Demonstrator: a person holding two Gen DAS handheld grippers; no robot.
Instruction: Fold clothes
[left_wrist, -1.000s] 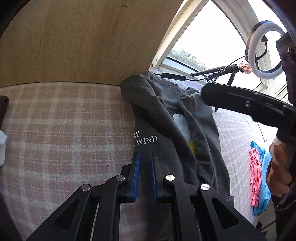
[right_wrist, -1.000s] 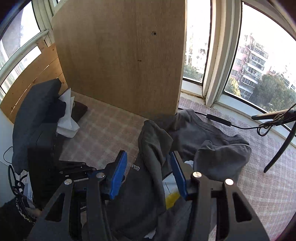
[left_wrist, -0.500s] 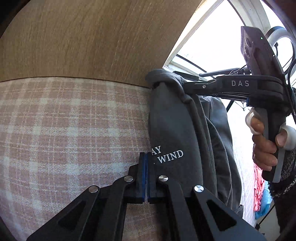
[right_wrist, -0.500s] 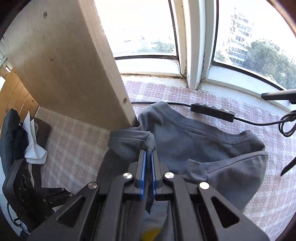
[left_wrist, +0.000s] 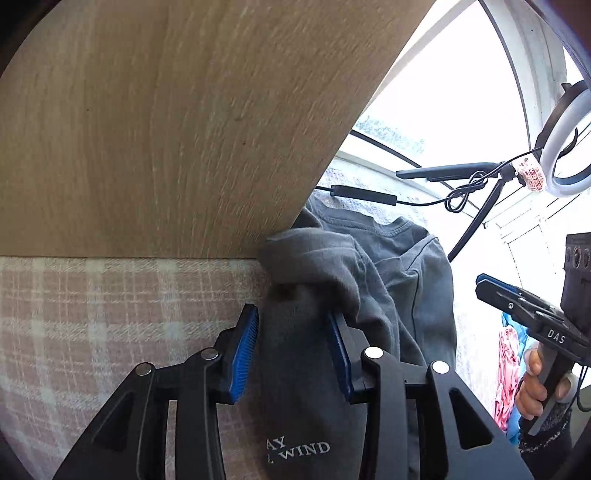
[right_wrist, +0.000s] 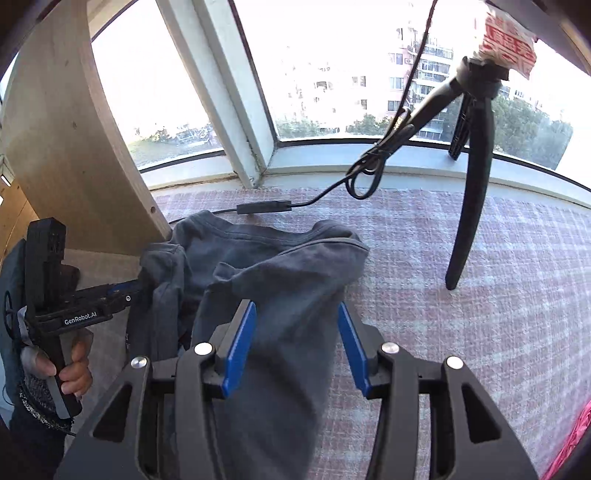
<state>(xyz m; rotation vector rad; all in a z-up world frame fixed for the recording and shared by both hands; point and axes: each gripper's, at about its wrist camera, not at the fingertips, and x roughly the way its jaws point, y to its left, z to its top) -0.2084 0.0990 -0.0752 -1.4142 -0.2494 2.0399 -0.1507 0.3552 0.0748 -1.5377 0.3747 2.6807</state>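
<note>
Grey shirt bunched on the checked cloth, both jaw pairs opening.

Left hand-held gripper (left_wrist: 291, 347): blue pads parted and opening, a fold of the grey shirt (left_wrist: 369, 280) lies between them, printed "WIND" below. Right hand-held gripper (right_wrist: 295, 343): jaws likewise opening, shirt (right_wrist: 269, 269) fabric between the pads, not pinched. Shirt sits crumpled against the foot of the wooden board (left_wrist: 166, 129), near the window sill (right_wrist: 332, 166). Black cable (right_wrist: 262, 206) just behind the collar; tripod leg (right_wrist: 469, 206) well to the right.
</note>
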